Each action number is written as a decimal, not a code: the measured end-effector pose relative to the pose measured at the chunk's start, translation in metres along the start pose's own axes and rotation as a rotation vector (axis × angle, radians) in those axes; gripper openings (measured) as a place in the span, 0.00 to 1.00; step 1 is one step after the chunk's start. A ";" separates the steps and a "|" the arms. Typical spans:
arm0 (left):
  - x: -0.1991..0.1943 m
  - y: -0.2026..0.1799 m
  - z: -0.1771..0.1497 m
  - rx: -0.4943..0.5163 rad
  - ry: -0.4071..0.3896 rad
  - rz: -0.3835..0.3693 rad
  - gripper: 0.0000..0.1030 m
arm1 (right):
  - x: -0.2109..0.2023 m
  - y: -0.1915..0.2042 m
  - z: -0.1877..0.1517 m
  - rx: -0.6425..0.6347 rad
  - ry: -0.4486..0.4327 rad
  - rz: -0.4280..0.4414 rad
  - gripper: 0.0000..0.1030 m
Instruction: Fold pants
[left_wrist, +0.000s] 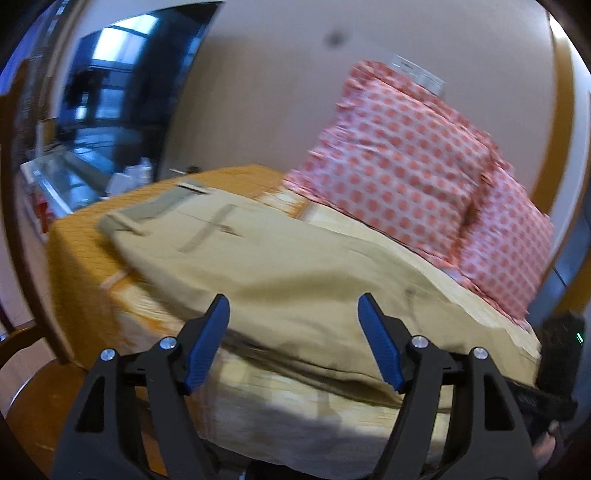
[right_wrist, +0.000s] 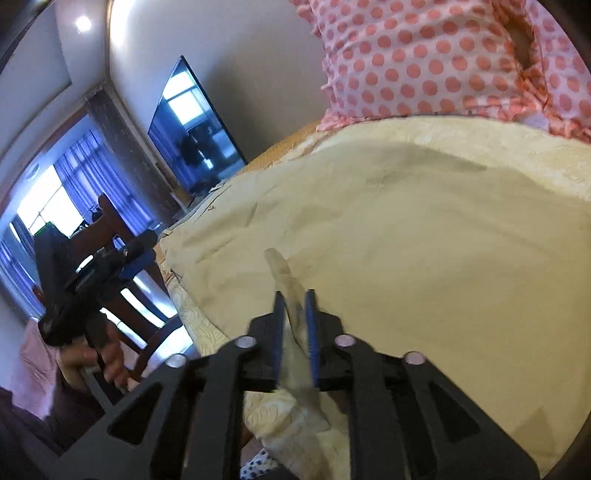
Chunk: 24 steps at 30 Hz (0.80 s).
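Two wrist views are showing a bed where tan pants are lying spread out for folding.

In the left wrist view, a dark television (left_wrist: 122, 92) is hanging on the wall at far left, above a cluttered shelf. Moving right, the orange bedspread (left_wrist: 77, 236) is covering the bed's far corner. The pants (left_wrist: 280, 269) are lying across it, the waistband end with its pocket flaps sitting far back at left, the rest running toward the camera and rightward. The left gripper (left_wrist: 293, 343) is hovering just above the near edge of the cloth, its blue-padded jaws standing wide apart and grasping nothing. Further right, two pink polka-dot pillows (left_wrist: 406, 162) are leaning against the wall, just beside the pants.

In the right wrist view, a bright window and a wooden chair (right_wrist: 122, 266) are filling the far left, with the person's left hand (right_wrist: 92, 362) gripping the other tool's handle. Toward the middle, the right gripper (right_wrist: 294, 302) is pinching a raised ridge of the pants fabric, its jaws nearly closed with only the cloth between them. The pants are spreading away to the right.

Judging from this, only one side is being held. If the right tool lifts before the left one bites, the cloth is likely to drag and bunch, skewing the fold. A thin pinch may also be slipping free under the fabric's weight.
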<state>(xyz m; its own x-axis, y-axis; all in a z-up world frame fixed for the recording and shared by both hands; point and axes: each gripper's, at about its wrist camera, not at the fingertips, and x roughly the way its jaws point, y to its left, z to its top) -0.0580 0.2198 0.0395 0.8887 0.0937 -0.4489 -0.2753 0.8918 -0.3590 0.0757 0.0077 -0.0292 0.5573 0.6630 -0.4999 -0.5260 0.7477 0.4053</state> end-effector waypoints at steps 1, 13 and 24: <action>-0.001 0.008 0.002 -0.016 -0.007 0.021 0.70 | -0.005 -0.002 0.001 0.003 -0.019 -0.015 0.44; 0.003 0.003 0.008 0.009 -0.021 -0.019 0.71 | -0.210 -0.134 -0.053 0.447 -0.426 -0.655 0.54; 0.020 -0.034 -0.004 0.104 0.031 -0.105 0.73 | -0.346 -0.231 -0.154 0.956 -0.688 -0.879 0.53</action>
<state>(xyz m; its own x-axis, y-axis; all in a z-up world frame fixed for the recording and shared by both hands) -0.0323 0.1899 0.0392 0.8985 -0.0148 -0.4387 -0.1405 0.9371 -0.3195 -0.0949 -0.4000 -0.0676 0.7997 -0.3267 -0.5038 0.6000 0.4692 0.6480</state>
